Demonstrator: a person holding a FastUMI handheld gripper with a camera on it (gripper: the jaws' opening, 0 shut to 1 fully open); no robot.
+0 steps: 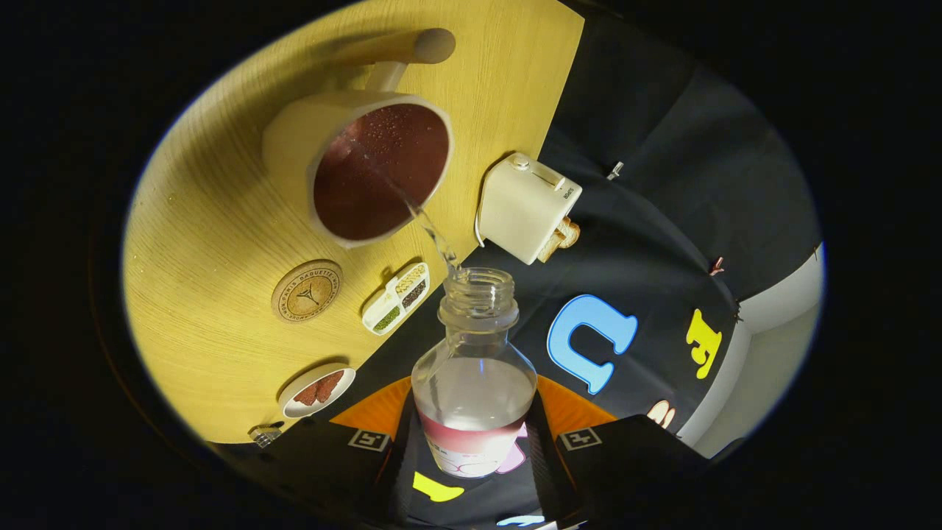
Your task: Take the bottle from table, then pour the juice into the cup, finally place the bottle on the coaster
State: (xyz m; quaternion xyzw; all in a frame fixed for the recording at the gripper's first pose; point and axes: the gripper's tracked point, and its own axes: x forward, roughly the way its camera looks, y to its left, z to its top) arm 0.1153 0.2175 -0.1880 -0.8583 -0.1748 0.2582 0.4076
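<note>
Pouring is the step in hand. My gripper [475,434] is clamped on the bottle [475,383], one finger pressing each side of its lower body, and I have it tipped so its open mouth points toward the cup [368,165] at about eleven o'clock from the neck. A thin clear stream [434,232] runs from the mouth over the near rim into the cup, whose dark inside is beaded with drops. Liquid is left in the bottle, so I judge the pour unfinished.

The coaster [307,290] lies on the table [206,221] at about seven o'clock from the cup, just beside a small divided tray [396,298]. Next I should right the bottle, carry it to the coaster and set it down upright, clear of the toaster [526,206] at one o'clock.
</note>
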